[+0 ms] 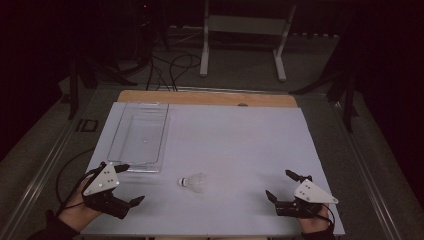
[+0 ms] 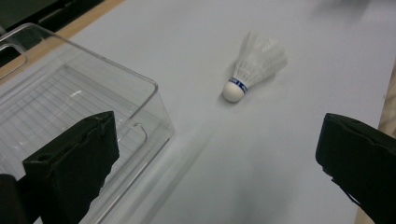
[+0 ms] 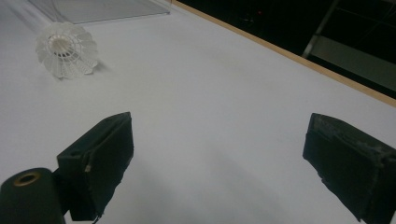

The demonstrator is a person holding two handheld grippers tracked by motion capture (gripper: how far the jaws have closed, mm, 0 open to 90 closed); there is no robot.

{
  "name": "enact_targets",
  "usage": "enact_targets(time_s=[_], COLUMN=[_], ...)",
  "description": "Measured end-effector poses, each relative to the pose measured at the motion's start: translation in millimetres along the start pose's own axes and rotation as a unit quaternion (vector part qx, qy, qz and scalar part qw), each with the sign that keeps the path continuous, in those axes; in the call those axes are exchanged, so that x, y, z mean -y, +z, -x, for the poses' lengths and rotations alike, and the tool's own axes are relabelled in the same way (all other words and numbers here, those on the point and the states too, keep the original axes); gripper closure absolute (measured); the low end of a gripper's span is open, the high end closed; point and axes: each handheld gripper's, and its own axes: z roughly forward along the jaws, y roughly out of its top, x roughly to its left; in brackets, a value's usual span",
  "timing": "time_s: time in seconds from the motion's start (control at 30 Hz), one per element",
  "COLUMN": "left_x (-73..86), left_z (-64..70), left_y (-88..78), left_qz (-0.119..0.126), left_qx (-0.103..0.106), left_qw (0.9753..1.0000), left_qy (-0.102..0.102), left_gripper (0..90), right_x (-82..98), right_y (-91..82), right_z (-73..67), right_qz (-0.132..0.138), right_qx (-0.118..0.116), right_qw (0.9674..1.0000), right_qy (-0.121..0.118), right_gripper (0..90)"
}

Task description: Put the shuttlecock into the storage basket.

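Shuttlecock [image 1: 194, 183] lies on its side on the white worktop [image 1: 240, 150], near the front edge, roughly midway between the two grippers and clear of both. In the high view its cork tip points left, feather skirt to the right. In the left gripper view the shuttlecock [image 2: 254, 65] shows a white cork with a blue band, skirt pointing away from the camera. In the right gripper view the shuttlecock [image 3: 67, 50] is seen skirt-on at upper left, well apart from the jaws.

Left hand-held gripper [image 1: 127, 185]: jaws spread wide, nothing between them, sitting low at the front-left corner of the worktop. One jaw is just beside the near end of the clear plastic tray [image 1: 140, 132]; cannot tell if it touches. In its own view the left hand-held gripper [image 2: 212, 158] has one jaw in front of the tray's [image 2: 70, 93] corner, the other out over bare worktop.

Right hand-held gripper [image 1: 281, 186]: jaws also wide apart, empty, at front-right. In its own view the right hand-held gripper [image 3: 217, 161] frames plain white worktop.

Tray is empty, sits lengthwise on the left half of the worktop, near the shuttlecock but not touching it. Wooden edge strip [image 1: 207, 97] runs along the far side.
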Motion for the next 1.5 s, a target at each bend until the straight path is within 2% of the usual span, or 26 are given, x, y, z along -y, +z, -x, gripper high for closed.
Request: enact_targets(time_s=[0.17,0.47,0.67,0.83,0.87,1.33,1.5], left_x=[-2.3,-5.9,-8.9,-11.7,-12.7,-22.3,-24.6], left_z=[-0.1,-0.4,0.1,0.9,0.9,0.9,1.6], left_y=[5.0,9.7,13.2,15.2,16.3,20.5,23.6], left_qz=[-0.023,-0.041,-0.066,-0.071,-0.081,-0.085,-0.092], left_qx=[0.016,0.037,0.057,0.069,0.072,0.103,0.113], left_qw=[0.9996,0.9983,0.9958,0.9945,0.9933,0.9890,0.9867], left_qy=[0.010,0.018,0.029,0.035,0.041,0.062,0.071], left_gripper=[0.1,0.1,0.1,0.1,0.1,0.1,0.1], right_x=[0.1,0.1,0.1,0.0,-0.1,0.0,0.0], right_y=[0.0,0.4,0.6,0.4,0.5,0.6,0.2], right_z=[0.2,0.0,0.0,0.1,-0.1,0.0,0.2], right_qz=[0.000,-0.002,-0.004,-0.002,-0.002,-0.003,-0.003], right_qx=[-0.001,-0.002,-0.003,-0.006,-0.005,-0.005,-0.004], right_qw=[1.0000,1.0000,1.0000,1.0000,1.0000,1.0000,1.0000], right_qy=[0.001,0.001,0.001,0.003,0.003,0.002,0.003], right_gripper=[8.6,8.6,8.6,8.6,8.6,8.6,8.6])
